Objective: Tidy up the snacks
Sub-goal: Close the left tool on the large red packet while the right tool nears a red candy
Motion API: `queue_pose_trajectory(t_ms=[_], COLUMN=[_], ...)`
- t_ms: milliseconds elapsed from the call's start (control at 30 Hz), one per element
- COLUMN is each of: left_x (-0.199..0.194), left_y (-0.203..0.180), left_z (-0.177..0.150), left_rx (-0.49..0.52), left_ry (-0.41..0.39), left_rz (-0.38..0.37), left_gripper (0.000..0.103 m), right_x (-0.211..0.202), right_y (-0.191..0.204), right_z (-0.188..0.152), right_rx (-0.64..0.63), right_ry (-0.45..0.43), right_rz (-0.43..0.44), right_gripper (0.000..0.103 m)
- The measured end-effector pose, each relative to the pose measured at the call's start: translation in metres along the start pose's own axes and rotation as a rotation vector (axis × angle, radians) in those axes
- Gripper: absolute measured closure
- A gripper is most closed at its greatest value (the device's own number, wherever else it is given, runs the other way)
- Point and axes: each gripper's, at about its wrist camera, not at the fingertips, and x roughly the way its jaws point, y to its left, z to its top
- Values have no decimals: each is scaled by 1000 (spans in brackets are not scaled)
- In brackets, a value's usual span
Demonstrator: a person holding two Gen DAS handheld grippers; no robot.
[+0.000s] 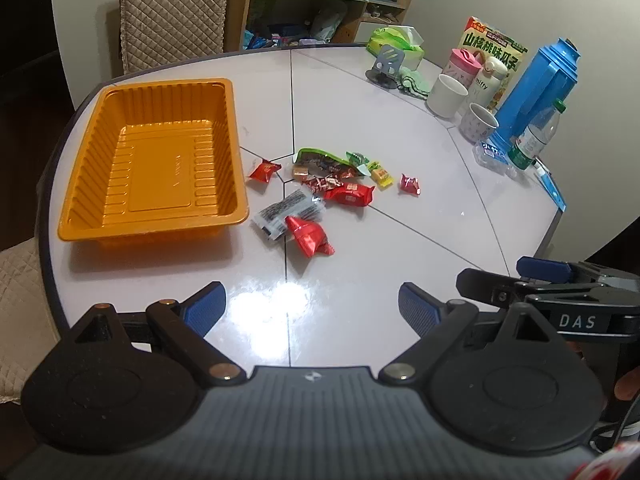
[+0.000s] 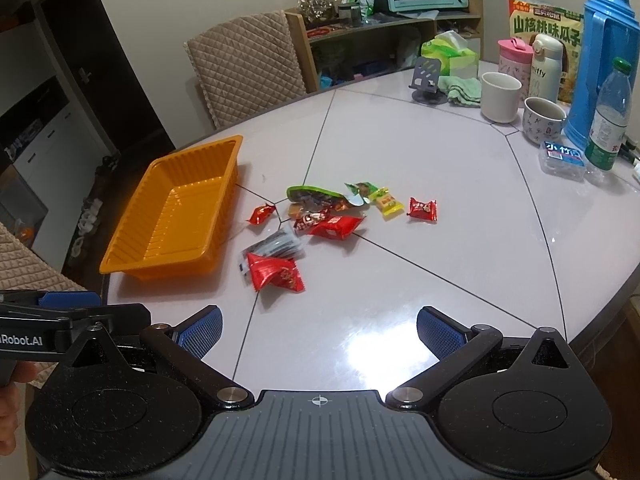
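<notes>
An empty orange tray (image 1: 100,184) (image 2: 132,236) sits at the table's left. To its right lies a loose pile of snacks: a red packet (image 1: 310,236) (image 2: 276,272) nearest me, a clear black-printed wrapper (image 1: 288,210) (image 2: 276,245), a second red packet (image 1: 350,194) (image 2: 336,226), a green bag (image 1: 324,160) (image 2: 316,196), a yellow candy (image 1: 382,176) (image 2: 388,201) and small red candies (image 1: 264,171) (image 1: 410,184) (image 2: 422,209). My left gripper (image 1: 312,306) is open and empty over the near table edge. My right gripper (image 2: 320,330) is open and empty, beside the left one.
At the table's far right stand a blue thermos (image 1: 536,84) (image 2: 600,64), a water bottle (image 2: 608,116), cups (image 1: 446,94) (image 2: 500,96), flasks, a snack box (image 2: 544,20), a tissue pack (image 2: 450,54) and a phone stand (image 2: 428,76). A quilted chair (image 2: 244,72) stands behind the table.
</notes>
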Motion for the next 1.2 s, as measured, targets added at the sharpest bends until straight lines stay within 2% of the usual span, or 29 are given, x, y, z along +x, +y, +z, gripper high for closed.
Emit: queue_pose_trajectory(t_ms=[300,500,600,767,1000,1200], left_x=[25,54,72,100,131,155], left_y=[-9,-15,-17,-18,-22,-22], left_z=[11,12,12,11,18,30], left_rx=[6,58,74,90,145,166], left_ry=[-44,-58,-39,-36,-36,-29], left_rz=[-8,16,25,38,72,68], left_gripper=[11,19,22,34,35,36], right_x=[25,46,57,73,95,107], right_y=[-27,-46,-55,-69,-85,-91], right_z=[13,21,24,27,29,34], right_rx=[-11,-16,-17,-15,-3,3], right_ry=[10,23,37,58,99,121], right_rz=[11,14,12,0,-14,-20], right_gripper=[0,0,0,0,0,0])
